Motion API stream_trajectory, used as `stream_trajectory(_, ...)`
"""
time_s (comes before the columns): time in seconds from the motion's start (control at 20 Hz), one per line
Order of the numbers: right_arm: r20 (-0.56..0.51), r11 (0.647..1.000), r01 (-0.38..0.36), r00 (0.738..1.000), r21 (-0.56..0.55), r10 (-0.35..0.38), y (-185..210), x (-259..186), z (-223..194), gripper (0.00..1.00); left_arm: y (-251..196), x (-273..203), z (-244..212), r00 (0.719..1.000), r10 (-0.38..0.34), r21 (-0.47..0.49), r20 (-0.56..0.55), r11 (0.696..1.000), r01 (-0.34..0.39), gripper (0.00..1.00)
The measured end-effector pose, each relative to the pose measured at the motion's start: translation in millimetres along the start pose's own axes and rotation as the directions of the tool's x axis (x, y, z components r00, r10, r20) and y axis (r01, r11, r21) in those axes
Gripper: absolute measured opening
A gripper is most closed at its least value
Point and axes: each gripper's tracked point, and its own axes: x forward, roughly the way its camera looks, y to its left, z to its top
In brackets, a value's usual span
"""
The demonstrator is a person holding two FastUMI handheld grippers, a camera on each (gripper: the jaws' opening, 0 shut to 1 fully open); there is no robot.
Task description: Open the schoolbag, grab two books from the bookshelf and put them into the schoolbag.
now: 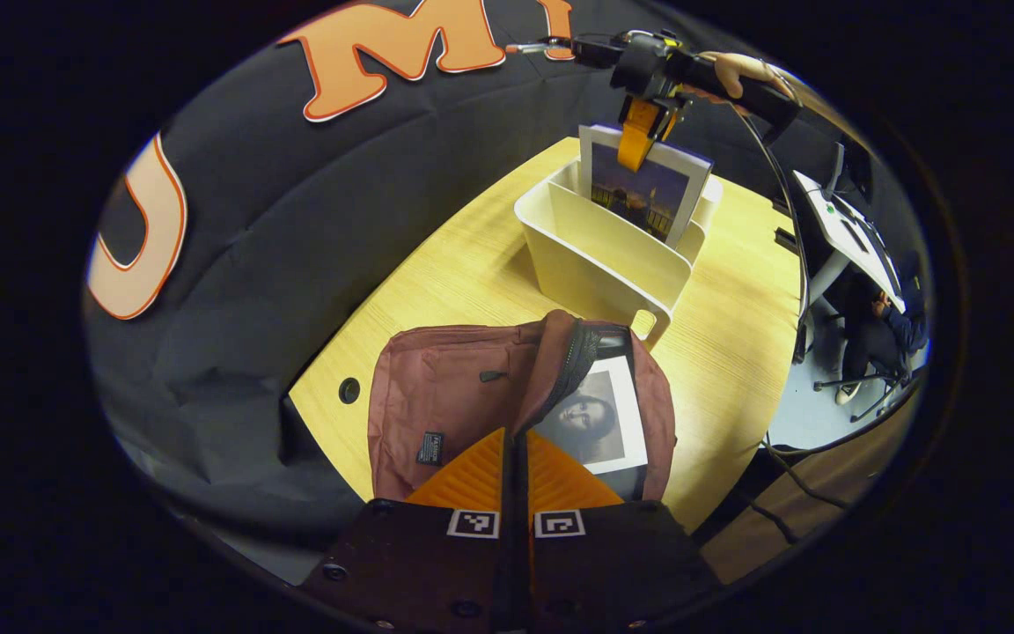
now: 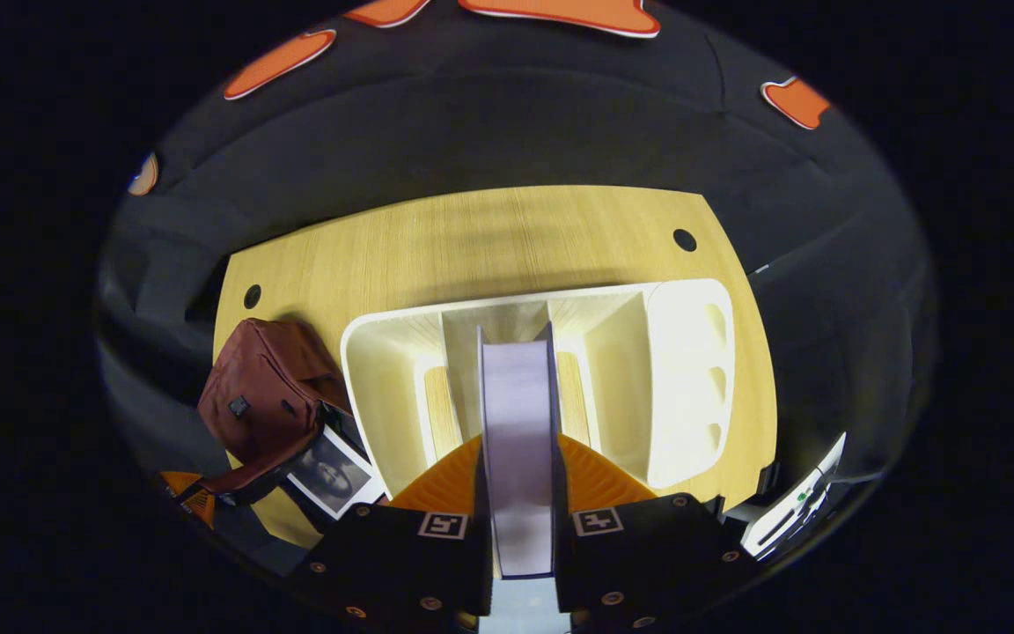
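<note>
The maroon schoolbag [image 1: 445, 396] lies open on the wooden table [image 1: 437, 273]. My left gripper [image 1: 514, 436] is shut on the edge of its flap and holds the mouth apart. A book with a portrait cover [image 1: 599, 418] lies inside. Farther off stands the white bookshelf [image 1: 595, 255], where my right gripper [image 1: 639, 145] pinches the top of a second book [image 1: 643, 194]. In the right gripper view that book [image 2: 516, 396] runs edge-on between the fingers of my right gripper [image 2: 518, 445], above the bookshelf [image 2: 384, 352]. The schoolbag [image 2: 265, 387] and left gripper [image 2: 194, 497] sit to the left.
The bookshelf's side section [image 2: 692, 379] has three slots. Cable holes [image 2: 685, 239] mark the table's far corners. Beyond the table's right edge a white desk [image 1: 850, 233] stands, with a seated person [image 1: 877, 330] below it. A cable [image 1: 784, 202] trails from the right gripper.
</note>
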Motion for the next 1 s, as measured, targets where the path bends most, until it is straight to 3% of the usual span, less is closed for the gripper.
stream_trajectory(0.35,0.157,0.999,-0.032,0.987,0.01,0.03,-2.5,-112.6,3.0,0.29,-0.7,1.6,-1.3,1.0,0.01,0.019,0.008,1.0,-0.01,0.0)
stream_trajectory(0.65,0.258,0.978,-0.2,0.95,0.067,0.176,16.5,-188.8,-48.7,0.29,2.4,0.9,-1.3,1.0,0.023,0.03,0.009,0.999,-0.023,0.0)
stream_trajectory(0.8,0.291,0.935,-0.336,0.911,0.111,0.293,35.4,-202.2,-81.6,0.29,0.3,-1.3,-0.2,1.0,0.021,0.034,0.014,0.999,-0.021,0.01)
stream_trajectory(1.0,0.275,0.858,-0.477,0.865,0.189,0.42,67.4,-172.9,-139.8,0.28,3.8,-3.2,-1.5,1.0,0.02,0.012,0.018,1.0,-0.02,0.01)
